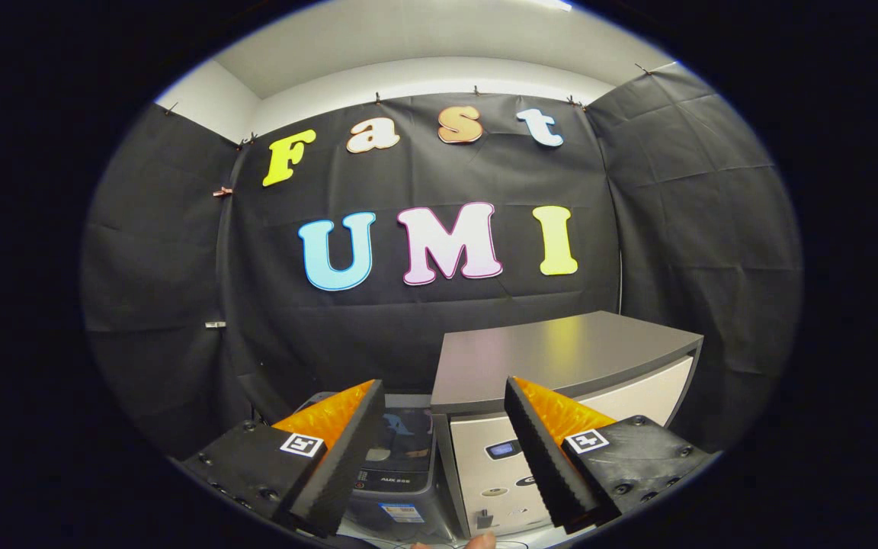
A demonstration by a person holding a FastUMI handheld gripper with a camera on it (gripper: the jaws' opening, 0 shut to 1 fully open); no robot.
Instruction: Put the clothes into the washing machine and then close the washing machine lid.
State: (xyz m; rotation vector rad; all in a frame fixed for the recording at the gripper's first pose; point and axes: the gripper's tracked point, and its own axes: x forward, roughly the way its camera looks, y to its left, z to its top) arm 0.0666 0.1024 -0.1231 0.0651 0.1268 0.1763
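Fingers [542, 450] of the gripper [443, 457] stand wide apart, holding nothing. Between and beyond them sits the washer [397, 476], beside a grey cabinet [561, 358] — no clothes in sight. Risk: reaching down blind, the fingers could knock the cabinet — or grab nothing.

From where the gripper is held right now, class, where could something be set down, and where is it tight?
The flat grey top of the cabinet, beyond the open gripper, lies bare, bordered behind by the booth's black cloth wall. It is tighter low between the fingers: the washing machine stands right beside the cabinet's pale front there, and a fingertip shows just below.
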